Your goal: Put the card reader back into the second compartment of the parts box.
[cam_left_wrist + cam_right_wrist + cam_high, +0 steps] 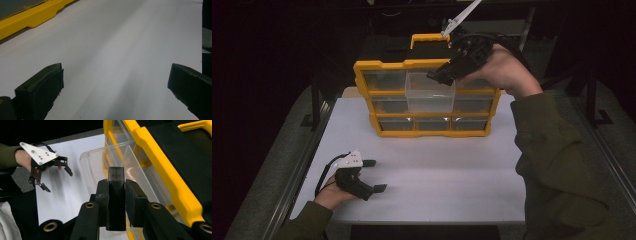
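Observation:
A yellow organizer [382, 65] with clear drawers stands upright at the back of the white table [447, 175]. One clear drawer [430, 92] in its top middle is pulled out toward me; it shows again as the open clear drawer [95, 167]. My right gripper [443, 74] hovers over that drawer, tilted down. In the right gripper view, my right gripper [115, 185] is shut on a small black block [116, 176]. My left gripper [375, 175] rests low over the table's front left, open and holding nothing; its jaws stand wide apart in the left gripper view.
A black case with a yellow handle [430, 39] sits behind the organizer. A white bracket [462, 17] reaches in at the top. The organizer's yellow base [32, 18] lies ahead of the left gripper. Dark floor surrounds the table.

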Demonstrator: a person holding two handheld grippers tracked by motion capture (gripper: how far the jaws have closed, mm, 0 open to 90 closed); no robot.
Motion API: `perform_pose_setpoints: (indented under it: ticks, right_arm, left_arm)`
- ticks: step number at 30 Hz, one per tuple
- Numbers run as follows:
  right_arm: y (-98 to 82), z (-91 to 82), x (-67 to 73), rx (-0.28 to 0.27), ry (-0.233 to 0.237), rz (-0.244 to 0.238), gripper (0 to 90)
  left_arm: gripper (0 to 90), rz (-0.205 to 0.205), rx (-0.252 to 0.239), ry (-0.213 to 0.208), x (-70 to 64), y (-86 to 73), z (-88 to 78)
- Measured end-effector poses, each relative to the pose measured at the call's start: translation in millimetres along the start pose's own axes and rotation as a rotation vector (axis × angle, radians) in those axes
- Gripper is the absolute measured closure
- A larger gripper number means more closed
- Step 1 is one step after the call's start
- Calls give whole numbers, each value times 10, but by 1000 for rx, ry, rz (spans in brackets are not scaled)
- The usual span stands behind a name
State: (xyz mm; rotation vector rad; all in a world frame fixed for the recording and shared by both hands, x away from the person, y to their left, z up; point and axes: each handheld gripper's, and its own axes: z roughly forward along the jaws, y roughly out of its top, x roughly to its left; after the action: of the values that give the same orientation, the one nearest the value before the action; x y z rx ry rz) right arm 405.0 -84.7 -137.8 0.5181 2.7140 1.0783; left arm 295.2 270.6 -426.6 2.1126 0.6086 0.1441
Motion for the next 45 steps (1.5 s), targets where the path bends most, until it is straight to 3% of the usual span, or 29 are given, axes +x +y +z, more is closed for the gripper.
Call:
perform_pose_setpoints:
  ticks: [9,12,19,32,45]
  right_arm:
    - [71,269,-57,28,14,-8,720]
    - [81,292,-59,9,1,3,670]
    - [30,190,-70,-32,-13,39,566]
    - [-267,-152,-111,-77,-35,115,476]
    - [-658,-148,-65,-90,-43,137,349]
  left_arm:
    - [0,-1,0,0,1,0,-4]
    - [0,-1,0,-1,2,0,-5]
    - [0,-1,1,0,0,-1,-6]
    - [0,-2,5,0,-2,-1,5]
    - [0,0,6,1,-3,-2,9]
